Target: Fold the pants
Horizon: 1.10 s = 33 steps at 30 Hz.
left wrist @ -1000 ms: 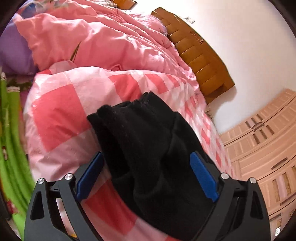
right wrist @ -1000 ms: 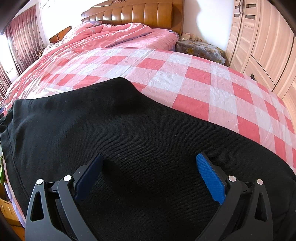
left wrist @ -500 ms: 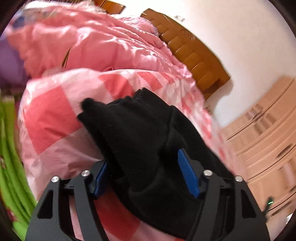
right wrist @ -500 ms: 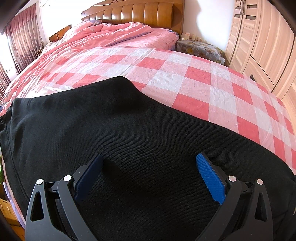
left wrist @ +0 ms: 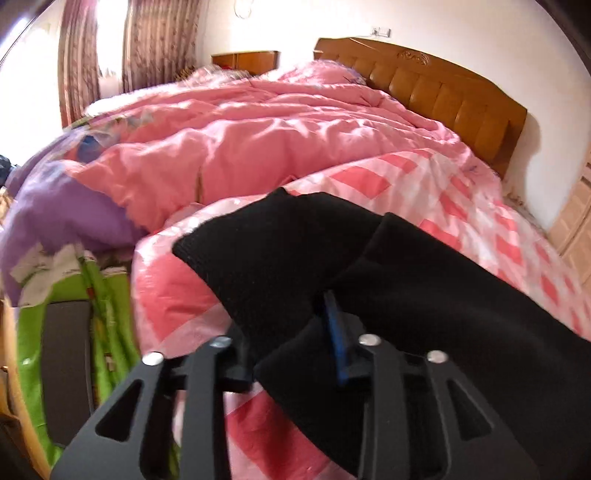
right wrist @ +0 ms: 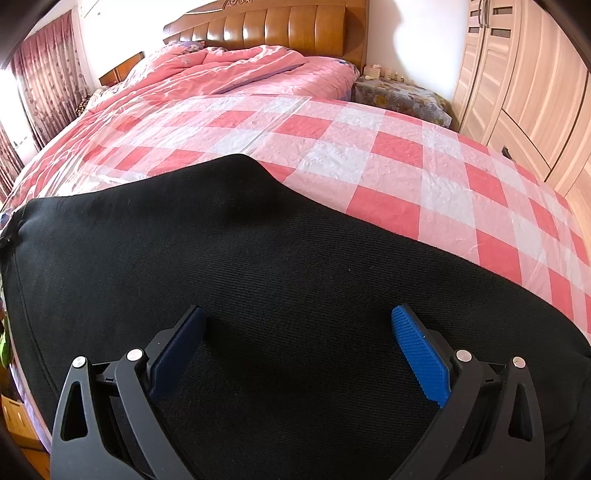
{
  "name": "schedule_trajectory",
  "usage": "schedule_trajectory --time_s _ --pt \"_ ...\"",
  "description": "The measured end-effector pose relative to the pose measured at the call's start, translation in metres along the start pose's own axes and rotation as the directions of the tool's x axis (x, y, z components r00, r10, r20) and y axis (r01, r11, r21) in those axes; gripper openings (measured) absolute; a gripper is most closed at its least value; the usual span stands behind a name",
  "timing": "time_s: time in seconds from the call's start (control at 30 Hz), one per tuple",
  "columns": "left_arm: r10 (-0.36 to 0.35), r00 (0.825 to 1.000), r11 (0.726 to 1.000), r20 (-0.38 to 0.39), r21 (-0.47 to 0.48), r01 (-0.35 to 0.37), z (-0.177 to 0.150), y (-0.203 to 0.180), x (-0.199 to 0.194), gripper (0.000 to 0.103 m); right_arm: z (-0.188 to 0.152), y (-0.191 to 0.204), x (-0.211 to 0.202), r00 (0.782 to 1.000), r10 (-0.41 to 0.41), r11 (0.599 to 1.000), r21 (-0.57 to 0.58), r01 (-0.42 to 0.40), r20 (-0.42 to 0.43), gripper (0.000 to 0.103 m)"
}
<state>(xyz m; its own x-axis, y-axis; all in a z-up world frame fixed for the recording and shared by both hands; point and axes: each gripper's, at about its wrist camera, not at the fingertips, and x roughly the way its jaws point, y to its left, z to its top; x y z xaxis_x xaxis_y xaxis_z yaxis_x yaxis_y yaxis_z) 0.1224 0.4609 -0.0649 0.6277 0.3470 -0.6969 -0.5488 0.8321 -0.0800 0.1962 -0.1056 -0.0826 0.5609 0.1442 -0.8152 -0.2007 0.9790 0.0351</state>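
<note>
Pants: one black pair (right wrist: 258, 280) lying on the checked bed (right wrist: 388, 155).
Left tongs (left wrist: 291, 332): have just been closing, now clamped on a bunched leg end.
Right tongs (right wrist: 295, 347): spread apart over flat cloth, holding nothing.
Risk: the thick bunch could slip free if pulled hard, spoiling the fold.
Count: one quilt (left wrist: 258, 140), one headboard (right wrist: 280, 26).
</note>
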Motion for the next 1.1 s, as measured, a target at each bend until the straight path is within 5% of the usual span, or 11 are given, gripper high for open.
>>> schedule_trajectory --time_s 0.03,0.1,0.2,0.23,0.33,0.4,0.53,0.63,0.8,0.9,1.1 --pt "0.083 0.997 0.996 0.008 0.024 -0.083 0.001 -0.001 -0.005 0.075 0.000 0.001 0.001 1.000 -0.002 1.000 -0.003 0.002 -0.003 0.099" --pt "0.178 0.983 0.982 0.046 0.059 -0.180 0.004 -0.001 -0.019 0.083 0.001 0.002 0.001 1.000 -0.005 1.000 -0.006 0.005 -0.003 0.099" --pt "0.430 0.883 0.892 0.187 0.060 -0.448 0.008 -0.012 -0.067 0.086 0.001 0.001 0.000 1.000 0.003 1.000 0.003 -0.003 0.003 0.099" --pt "0.415 0.879 0.897 0.235 0.058 -0.439 0.007 -0.024 -0.091 0.086 0.001 0.001 -0.001 1.000 0.003 1.000 0.010 -0.003 0.009 0.099" --pt "0.150 0.935 0.962 0.320 0.172 -0.213 -0.006 -0.094 -0.151 0.099 0.002 0.004 -0.007 0.999 -0.019 1.000 0.010 0.019 0.033 0.099" --pt "-0.062 0.958 0.948 0.279 0.316 -0.031 -0.024 -0.152 -0.170 0.101 0.001 0.006 -0.013 0.998 -0.036 0.999 0.002 0.036 0.052 0.099" --pt "-0.385 0.921 0.751 -0.062 0.559 0.352 -0.079 -0.295 -0.167 0.101 -0.009 0.002 -0.032 0.992 -0.123 0.991 -0.048 0.125 0.036 0.099" --pt "-0.427 0.883 0.628 -0.193 0.640 0.443 -0.112 -0.384 -0.157 0.101 -0.027 -0.018 -0.056 0.985 -0.164 0.984 -0.064 0.166 0.049 0.099" --pt "-0.389 0.864 0.513 -0.321 0.704 0.492 -0.147 -0.476 -0.129 0.101 -0.058 -0.060 -0.081 0.981 -0.194 0.981 -0.023 0.195 0.024 0.099" --pt "-0.331 0.901 0.497 -0.279 0.761 0.418 -0.162 -0.509 -0.109 0.102 -0.078 -0.081 -0.078 0.976 -0.218 0.976 -0.027 0.217 -0.025 0.099" --pt "-0.340 0.891 0.591 -0.300 0.669 0.450 -0.149 -0.520 -0.079 0.102 -0.116 -0.111 -0.078 0.991 -0.130 0.991 0.035 0.129 0.009 0.099"
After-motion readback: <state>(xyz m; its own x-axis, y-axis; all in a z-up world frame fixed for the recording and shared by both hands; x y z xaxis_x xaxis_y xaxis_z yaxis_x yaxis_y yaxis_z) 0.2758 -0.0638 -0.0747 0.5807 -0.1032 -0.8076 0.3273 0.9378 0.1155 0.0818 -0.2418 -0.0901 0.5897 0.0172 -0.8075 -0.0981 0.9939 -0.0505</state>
